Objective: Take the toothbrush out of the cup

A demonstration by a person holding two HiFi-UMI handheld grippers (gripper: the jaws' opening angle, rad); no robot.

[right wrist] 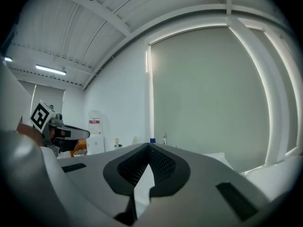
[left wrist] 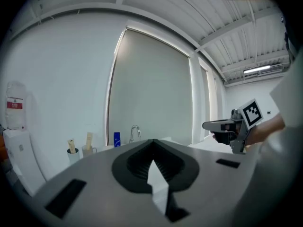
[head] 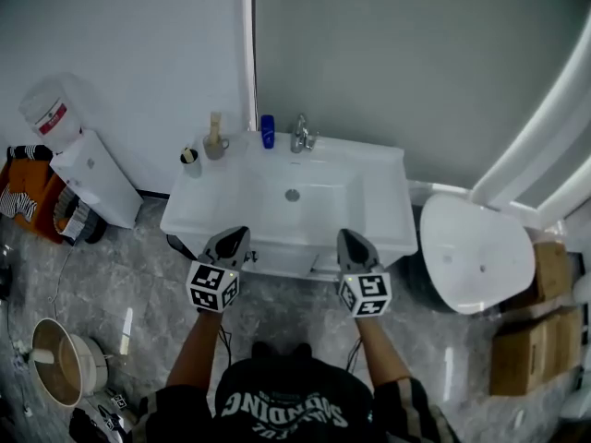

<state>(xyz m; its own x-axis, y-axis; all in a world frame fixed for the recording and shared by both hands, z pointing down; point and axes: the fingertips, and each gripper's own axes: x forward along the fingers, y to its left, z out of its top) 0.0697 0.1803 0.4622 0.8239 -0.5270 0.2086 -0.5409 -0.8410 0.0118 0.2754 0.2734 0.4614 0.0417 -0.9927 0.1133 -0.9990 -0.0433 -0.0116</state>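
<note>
Toothbrush [head: 215, 125] stands upright in the cup [head: 216, 148] on the back left corner of the washbasin [head: 369, 197], well apart from both my grippers. I hold the left gripper [head: 237, 237] and the right gripper [head: 347, 236] side by side over the front edge of the basin, pointing roughly level toward the wall. Both pairs of jaws are together with nothing between them, so the task is not yet begun.

The left gripper is on the cup's side and I judge it the natural one for the reach. Several things could go wrong. If I arrive with the jaws pressed together, the tips will push the brush or tip the cup instead of straddling the handle. A smaller cup [head: 189, 158] sits just beside the target, nearer the basin's left edge, with something pale in it. A wide or crooked approach could knock it off the edge, or I could close on the wrong stick. The blue bottle [head: 268, 130] and the tap [head: 301, 137] stand near on the other side and leave limited room. The cup looks light. If I pull the brush at a slant, it may drag on the rim and lift or topple the cup. A straight upward draw seems safest.
</note>
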